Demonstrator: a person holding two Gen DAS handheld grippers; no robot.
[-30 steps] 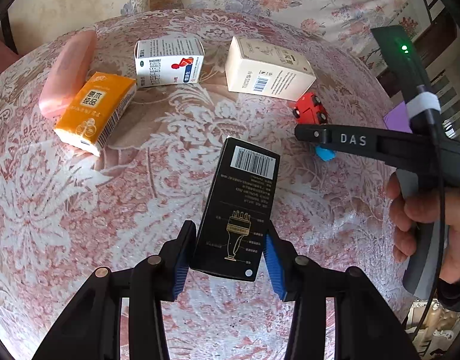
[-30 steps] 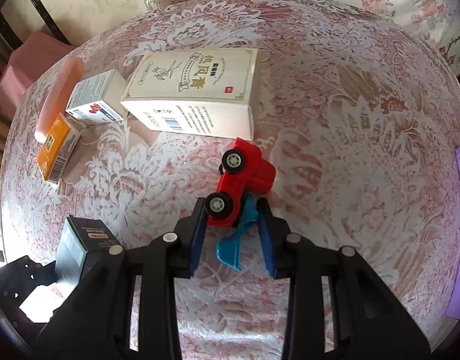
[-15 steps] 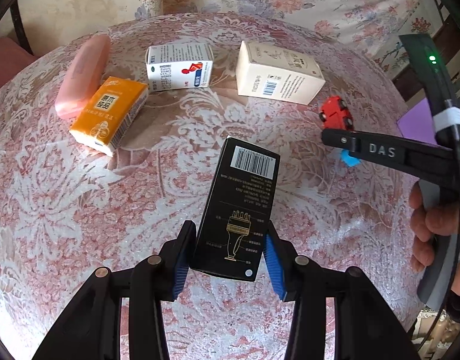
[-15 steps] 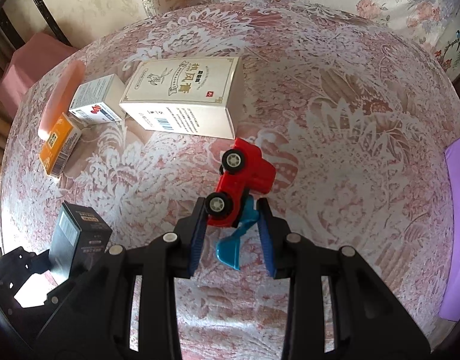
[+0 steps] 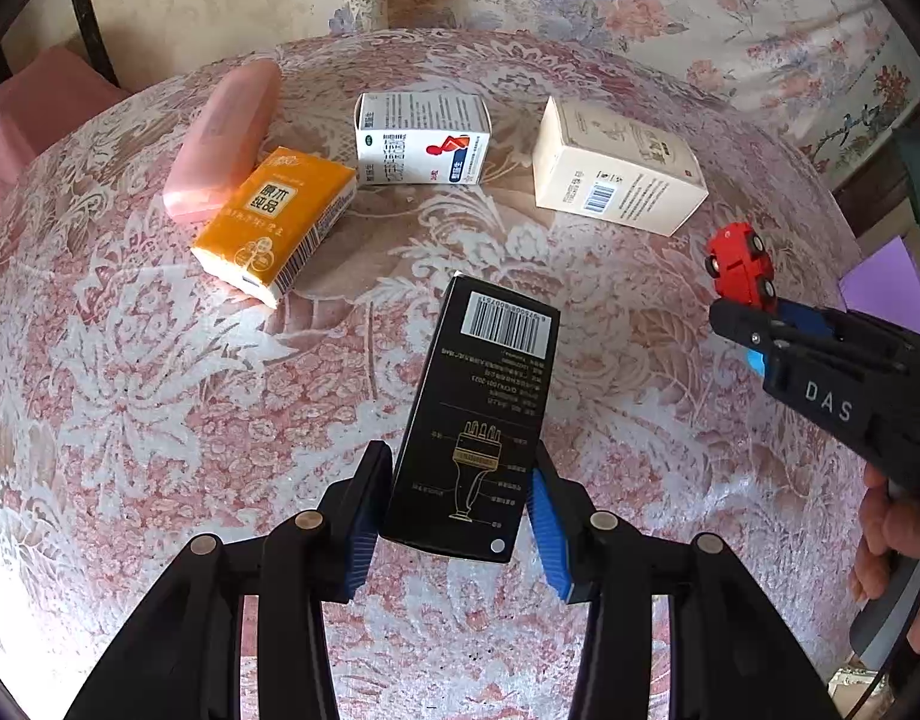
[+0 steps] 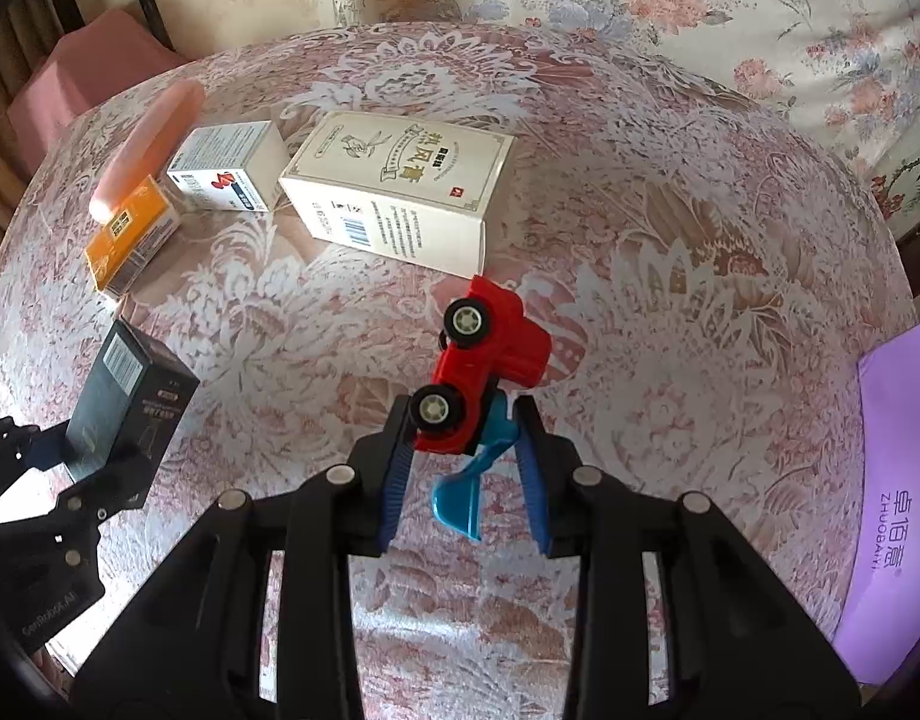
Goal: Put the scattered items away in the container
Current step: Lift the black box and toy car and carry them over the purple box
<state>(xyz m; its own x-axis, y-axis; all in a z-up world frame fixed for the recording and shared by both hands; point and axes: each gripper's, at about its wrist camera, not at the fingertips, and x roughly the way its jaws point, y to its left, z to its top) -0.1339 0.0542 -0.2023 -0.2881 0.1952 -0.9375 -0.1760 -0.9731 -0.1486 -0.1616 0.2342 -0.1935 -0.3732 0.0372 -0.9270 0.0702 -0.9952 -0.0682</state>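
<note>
Right gripper [image 6: 463, 468] clamped on toy truck [image 6: 481, 363], held above the tablecloth. Purple container [image 6: 892, 462] lies at far right, nearer this hand. Left gripper [image 5: 456, 510] clamped on black box [image 5: 478, 408], long axis pointing away.

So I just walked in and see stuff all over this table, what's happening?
A person is tidying with two handheld tongs. The left tongs grip a black box; the right tongs hold a red toy truck with a blue scoop. An orange tissue pack, two white boxes and a pink case lie on the tablecloth. A purple container sits at right.
</note>
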